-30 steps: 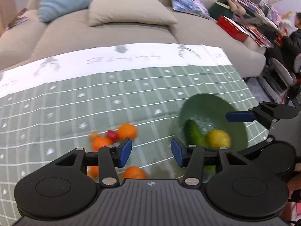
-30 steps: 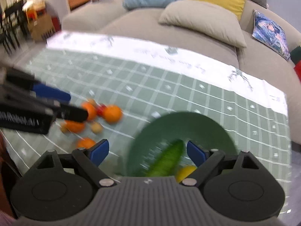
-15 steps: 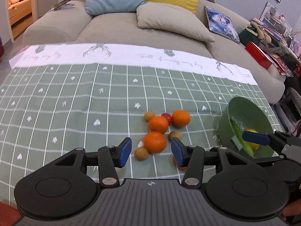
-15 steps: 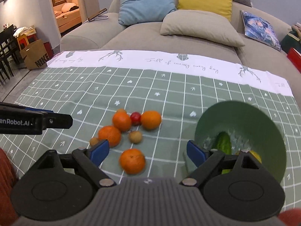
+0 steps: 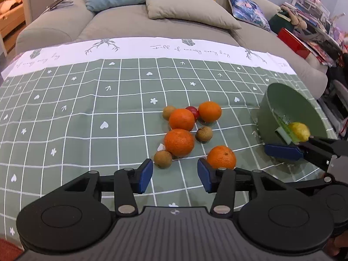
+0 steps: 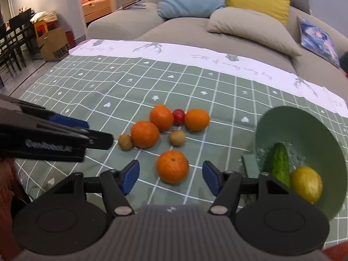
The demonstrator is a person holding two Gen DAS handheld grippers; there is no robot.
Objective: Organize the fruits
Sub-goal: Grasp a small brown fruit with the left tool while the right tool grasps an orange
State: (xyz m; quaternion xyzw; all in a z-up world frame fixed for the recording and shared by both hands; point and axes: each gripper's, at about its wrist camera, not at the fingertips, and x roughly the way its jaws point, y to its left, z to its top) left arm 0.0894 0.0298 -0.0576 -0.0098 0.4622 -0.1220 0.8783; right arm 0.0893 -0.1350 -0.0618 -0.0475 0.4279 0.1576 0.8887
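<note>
1. Right claw (image 6: 169, 177): pads spread, nothing pinched. Its jaws have just been closing in; the nearest orange (image 6: 172, 166) sits just ahead of the pads, in line with the gap but untouched, resting on the desk (image 6: 108, 91).
2. Left claw (image 5: 175, 175): jaws apart at a middling width, empty. I see bare cloth between the pads; a small brown fruit (image 5: 163, 159) lies just beyond the left pad, and the nearest orange just past the right pad.
3. Loose cluster beyond the claws, right view: second orange (image 6: 145, 134), a brown fruit between the oranges (image 6: 177, 138), third orange (image 6: 161, 117), small red fruit (image 6: 178, 115) and fourth orange (image 6: 197, 119). A third brown fruit (image 5: 169, 112) at the far-left edge of the cluster shows only in the left view. All are close together, several touching, all on the desk.
4. Green bowl (image 6: 282, 117) sits right of the cluster, near the desk's right side. It holds a cucumber (image 6: 279, 163) and a lemon (image 6: 306, 183) lying side by side.
5. Progress, my judgement: early. Two items are in the bowl, eight loose. The nearest orange looks like the next pick for the right claw.
6. Orientation: the cucumber's long axis runs from the near side of the bowl toward the far rim, roughly away from the right camera. The oranges are round, with no axis to favour.
</note>
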